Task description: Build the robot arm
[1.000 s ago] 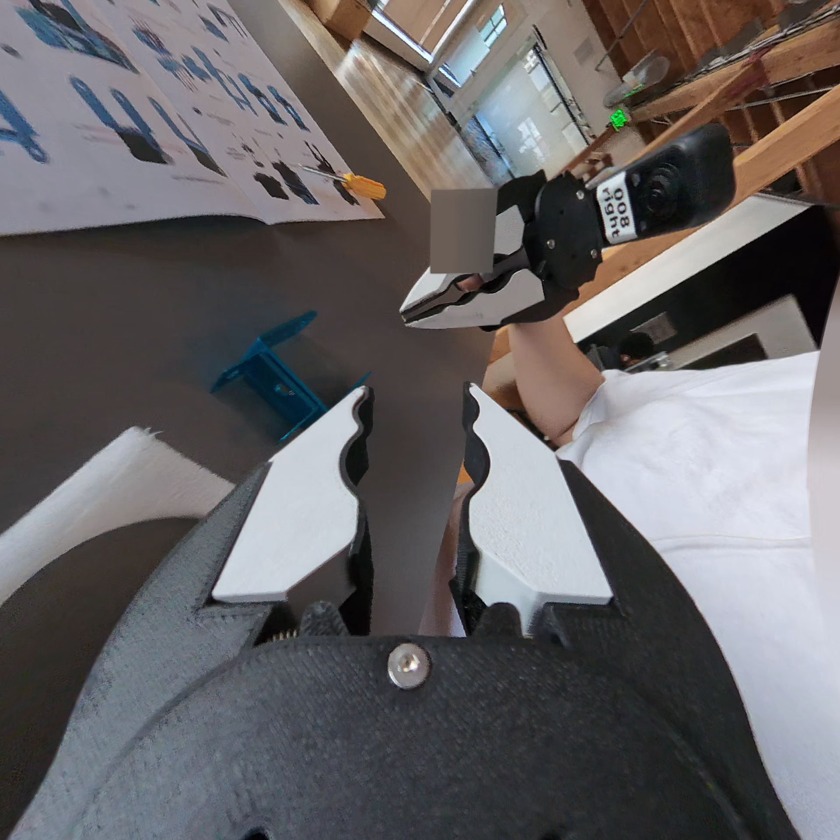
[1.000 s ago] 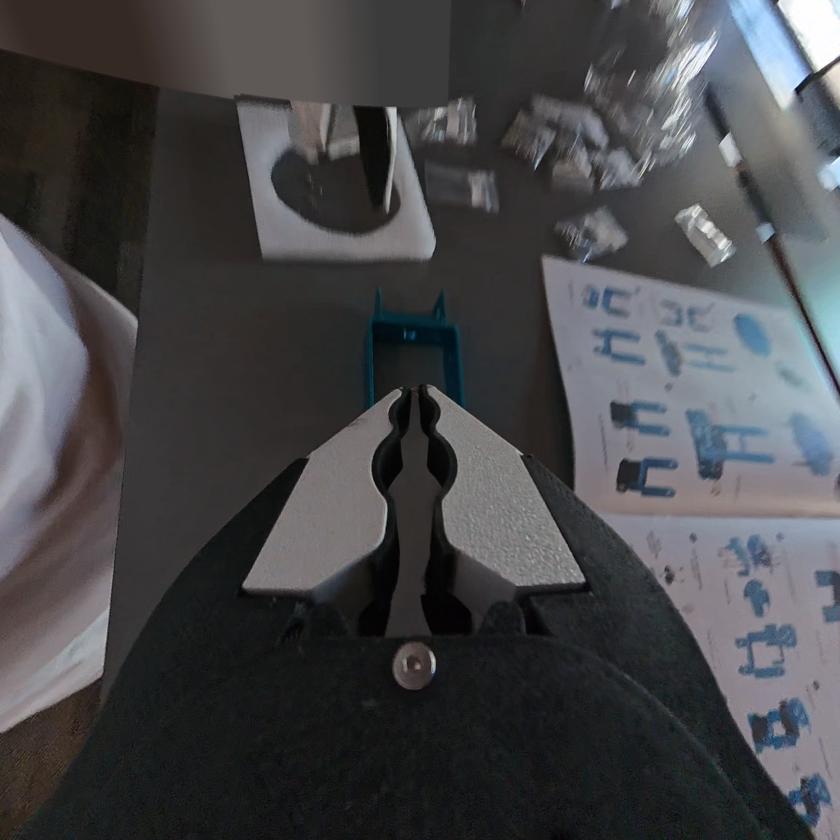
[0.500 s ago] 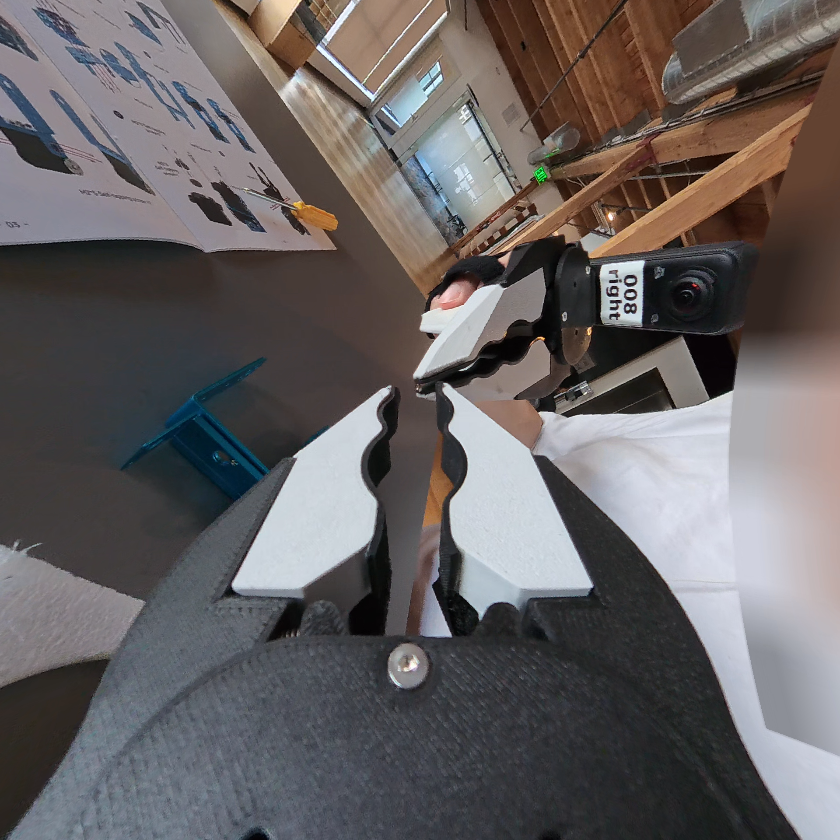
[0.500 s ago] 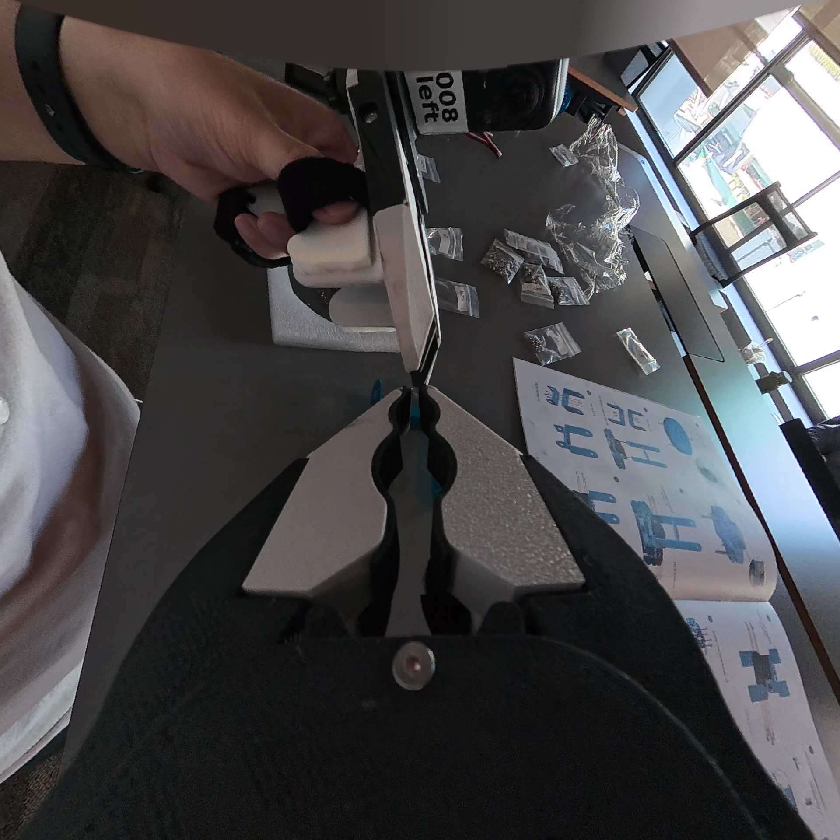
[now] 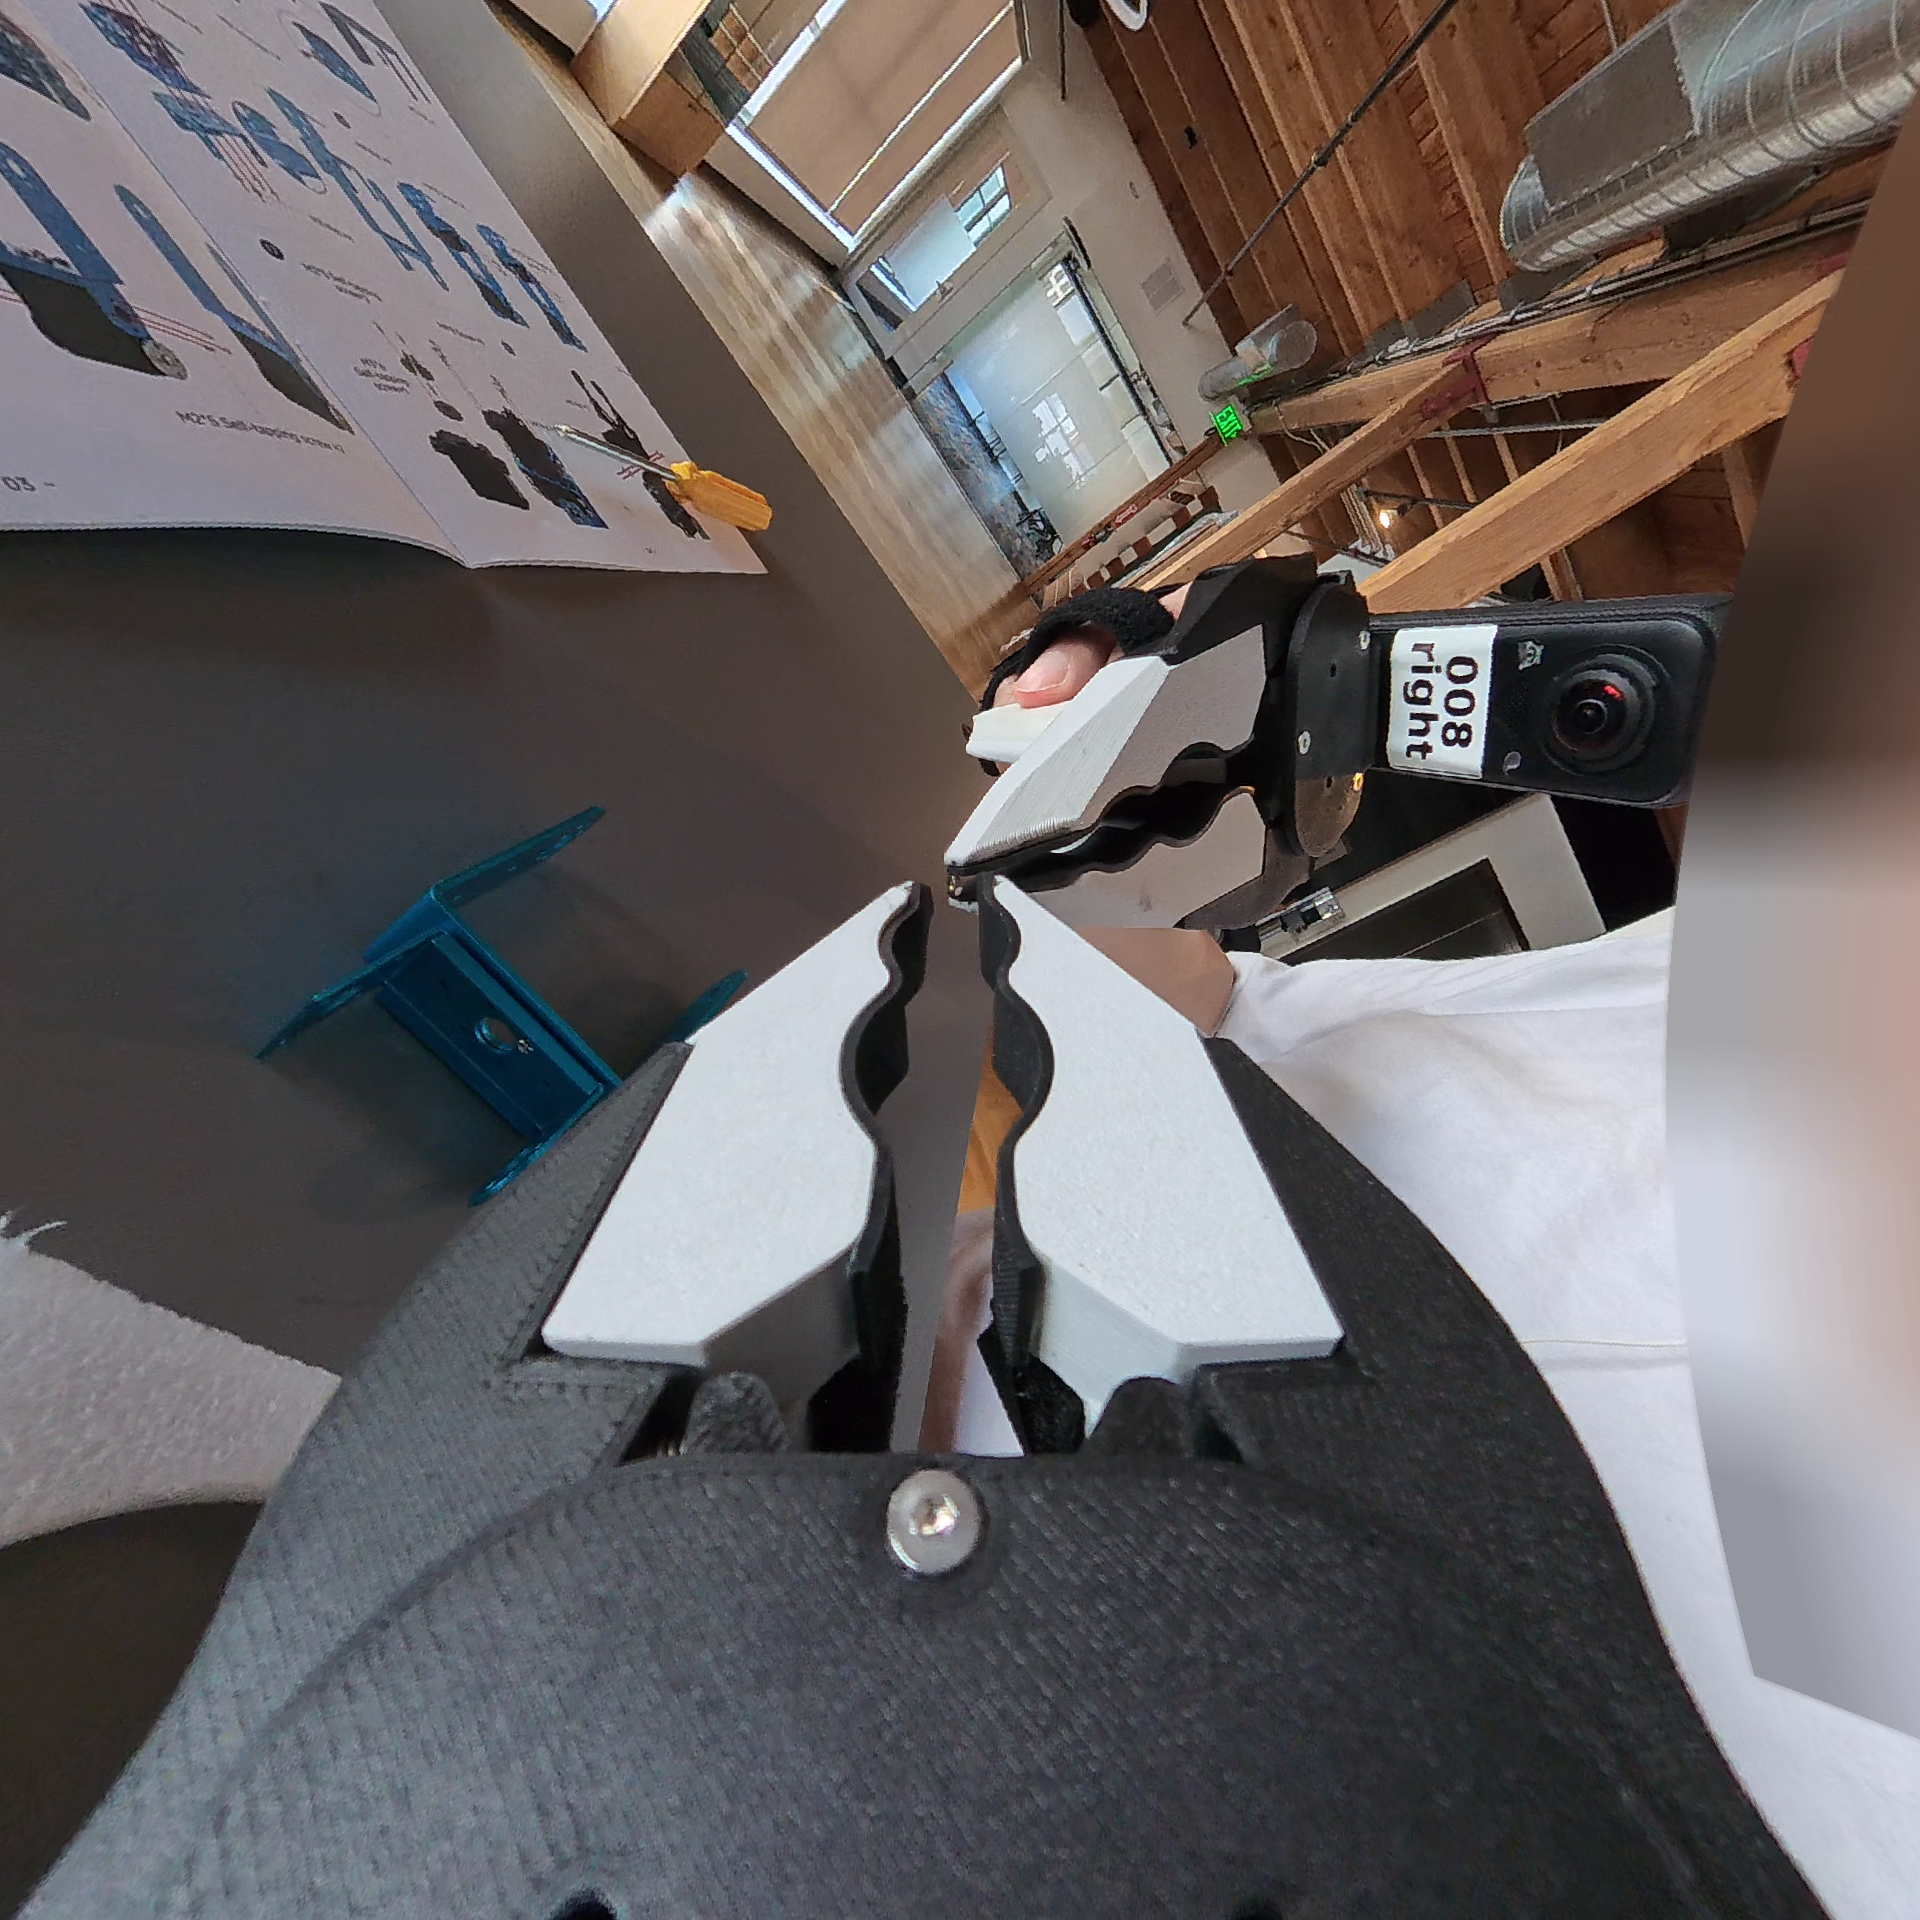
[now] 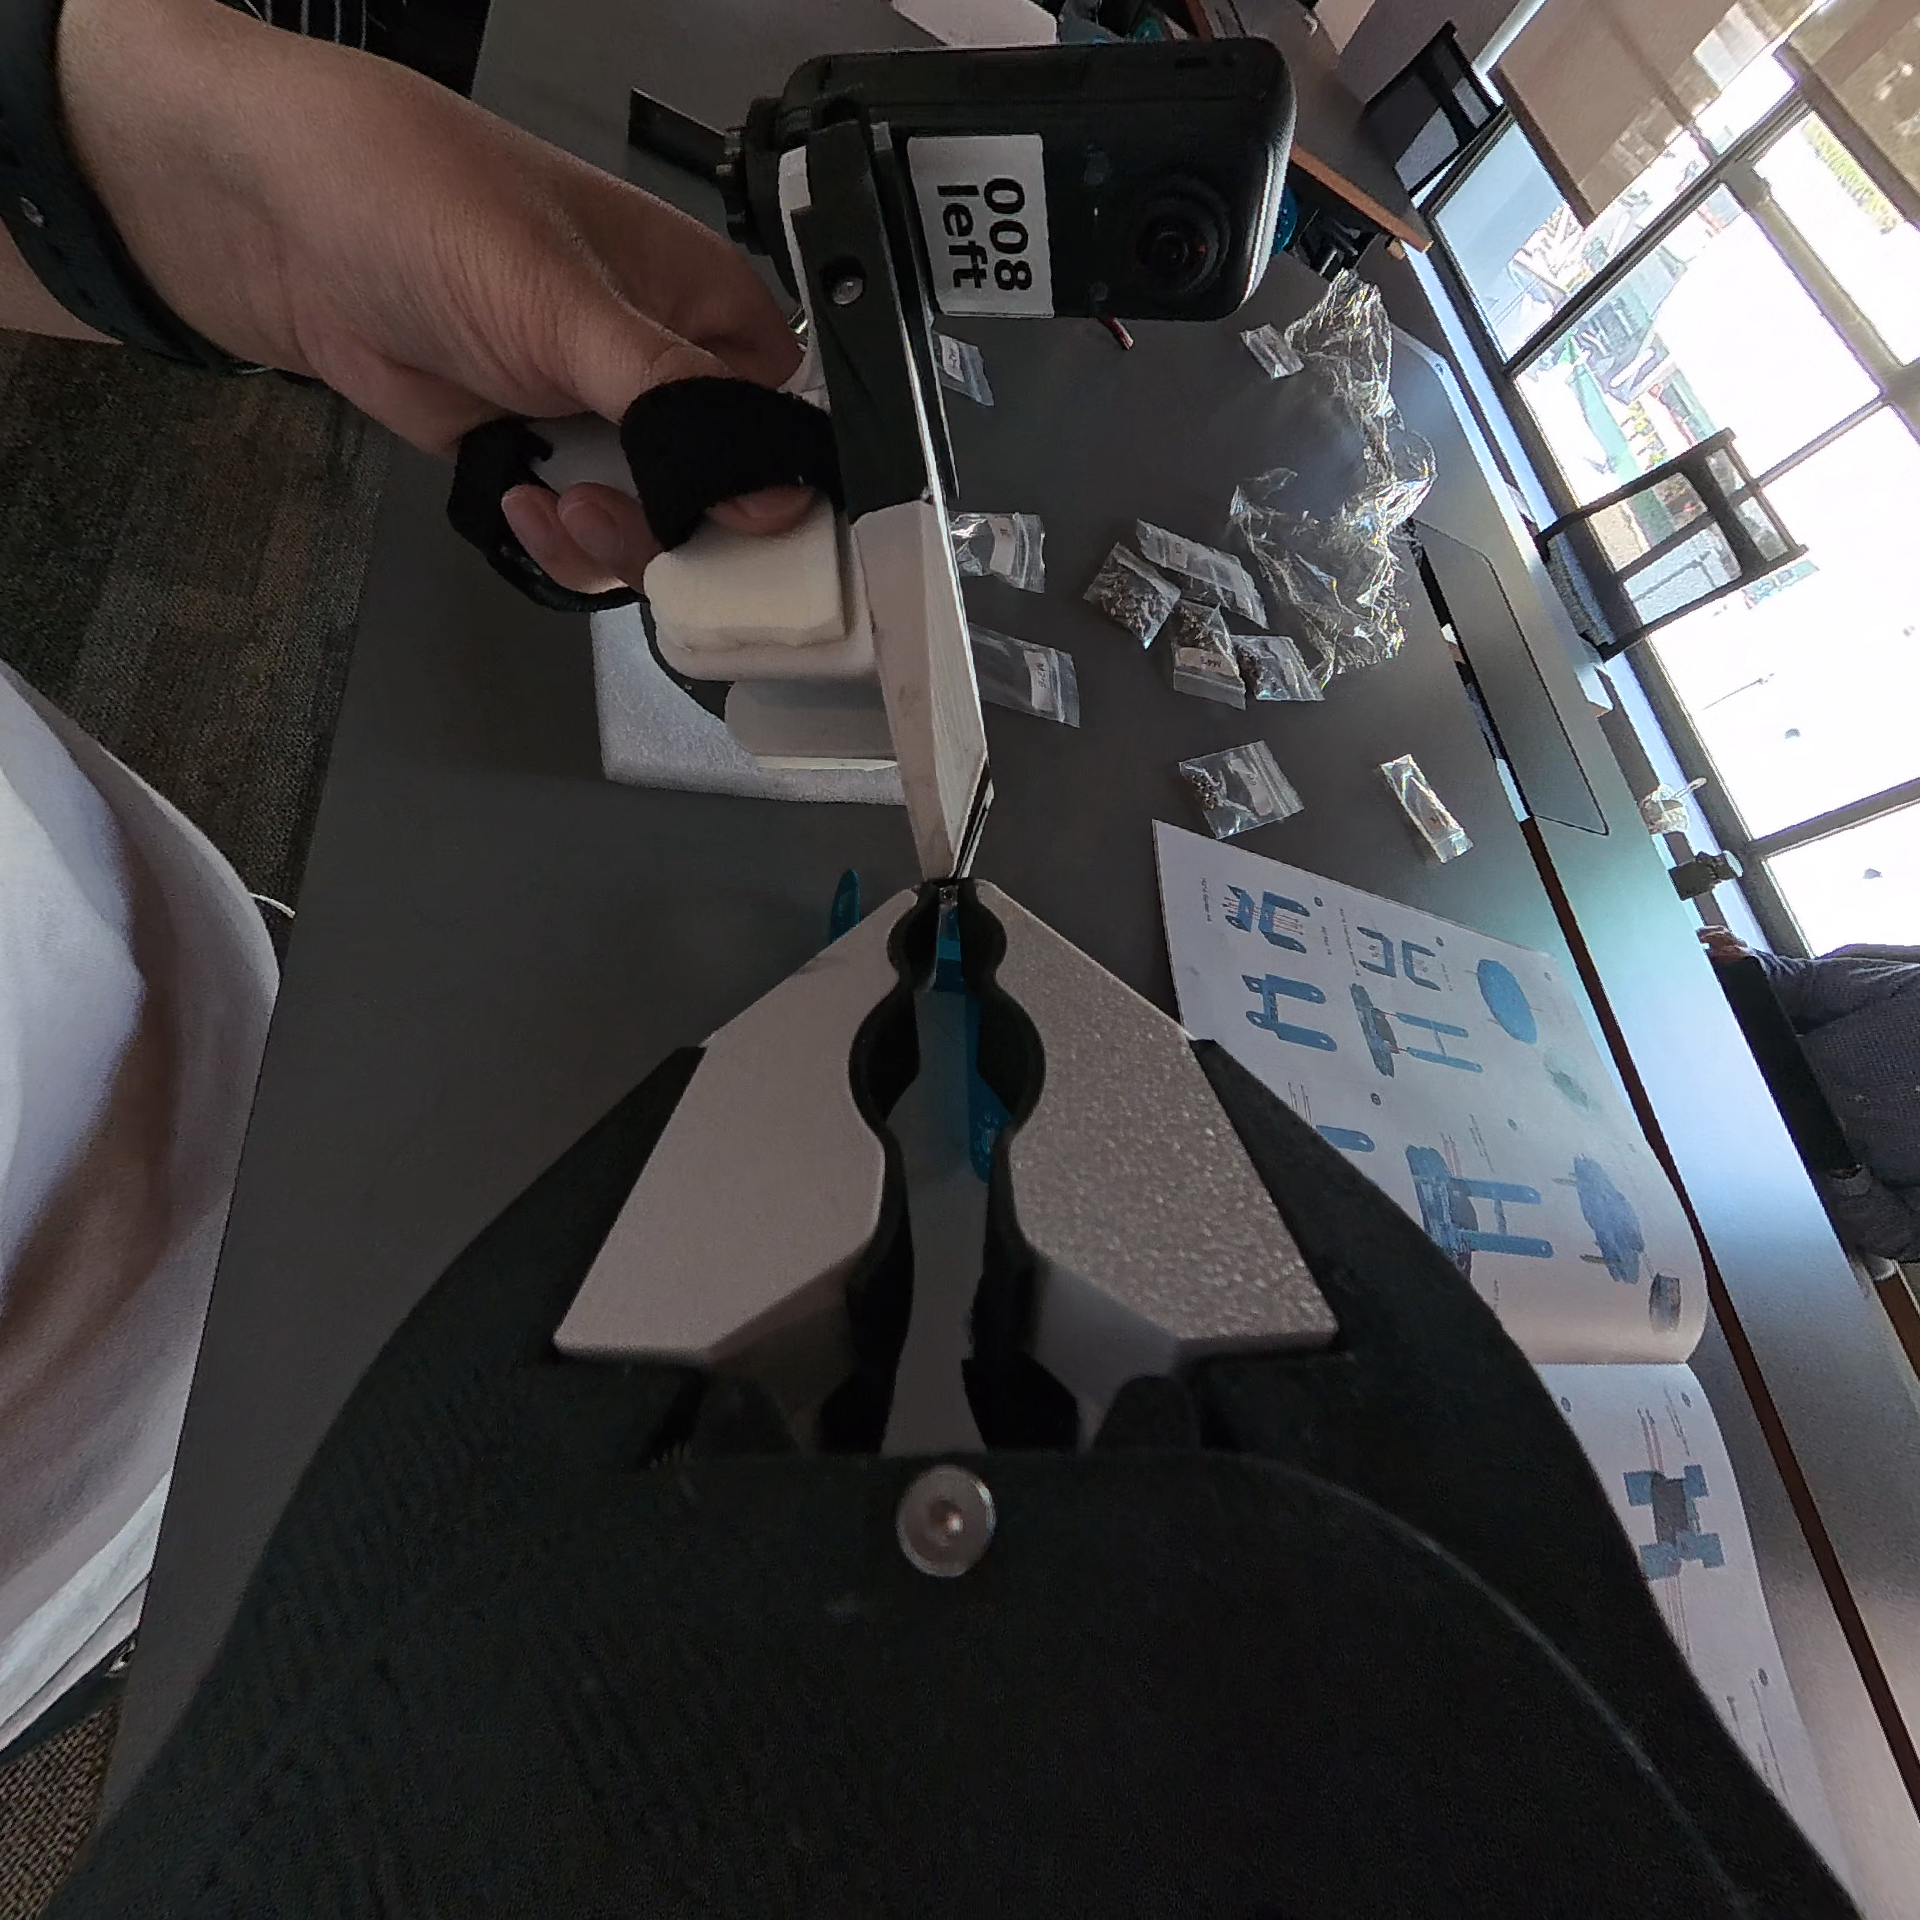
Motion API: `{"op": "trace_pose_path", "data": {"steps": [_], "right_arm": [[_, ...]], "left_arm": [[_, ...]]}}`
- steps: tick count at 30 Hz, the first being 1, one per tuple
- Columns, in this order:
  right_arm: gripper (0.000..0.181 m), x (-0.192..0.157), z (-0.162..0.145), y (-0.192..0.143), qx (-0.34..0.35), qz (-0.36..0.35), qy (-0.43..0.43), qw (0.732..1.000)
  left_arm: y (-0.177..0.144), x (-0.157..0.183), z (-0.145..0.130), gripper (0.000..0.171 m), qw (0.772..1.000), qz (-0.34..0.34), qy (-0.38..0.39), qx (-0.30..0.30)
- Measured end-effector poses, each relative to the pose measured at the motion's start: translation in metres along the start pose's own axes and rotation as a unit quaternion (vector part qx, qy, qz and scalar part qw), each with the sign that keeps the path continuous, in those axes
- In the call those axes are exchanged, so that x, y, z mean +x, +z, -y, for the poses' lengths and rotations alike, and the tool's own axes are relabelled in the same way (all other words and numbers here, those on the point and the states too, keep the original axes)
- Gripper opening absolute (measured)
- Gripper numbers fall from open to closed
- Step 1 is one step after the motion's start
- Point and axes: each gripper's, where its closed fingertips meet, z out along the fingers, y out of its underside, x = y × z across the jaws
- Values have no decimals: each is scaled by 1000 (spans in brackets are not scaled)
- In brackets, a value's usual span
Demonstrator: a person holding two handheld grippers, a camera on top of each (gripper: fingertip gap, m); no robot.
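My right gripper (image 6: pixel 948 891) is shut, with a tiny dark part (image 6: pixel 945 886) pinched at its very tips. It is held in the air above the dark table (image 6: pixel 468 935). My left gripper (image 5: pixel 951 896) is open by a narrow gap, and its tips meet the right gripper's tips (image 5: pixel 964 871) head-on, with the tiny part (image 5: pixel 957 885) right between them. In the right wrist view the left gripper (image 6: pixel 961 847) comes down from above, held by a hand (image 6: pixel 436 239). A blue metal bracket (image 5: pixel 468 1003) lies on the table below; it also shows in the right wrist view (image 6: pixel 961 1049).
An open instruction booklet (image 6: pixel 1455 1060) lies to the right, with a yellow-handled screwdriver (image 5: pixel 717 497) on it. Several small bags of hardware (image 6: pixel 1195 634) and crumpled plastic (image 6: pixel 1340 499) lie farther back. A white foam block (image 6: pixel 727 758) sits behind the left gripper. A person's white shirt (image 5: pixel 1455 1195) is close by. The grippers are tip to tip, or close to it. The blue metal bracket (image 5: pixel 468 1003) is about 9 cm from my left fingertips.
The left gripper's jaws have narrowed from wide open to a slim gap. The two grippers have moved together until their tips meet above the blue bracket.
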Motion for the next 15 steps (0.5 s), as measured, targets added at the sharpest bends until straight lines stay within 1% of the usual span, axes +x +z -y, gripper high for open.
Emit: {"op": "trace_pose_path", "data": {"steps": [7,12,15], "right_arm": [[1,-1,3,0,4,-2,1,1000],[2,-2,13,-5,46,12,36,998],[2,-1,16,-6,63,15,49,997]], "left_arm": [[-2,5,0,3,1000,-20,-1,3],[-5,15,2,0,998,-58,-6,11],[-6,17,3,0,998,-65,-5,13]]}}
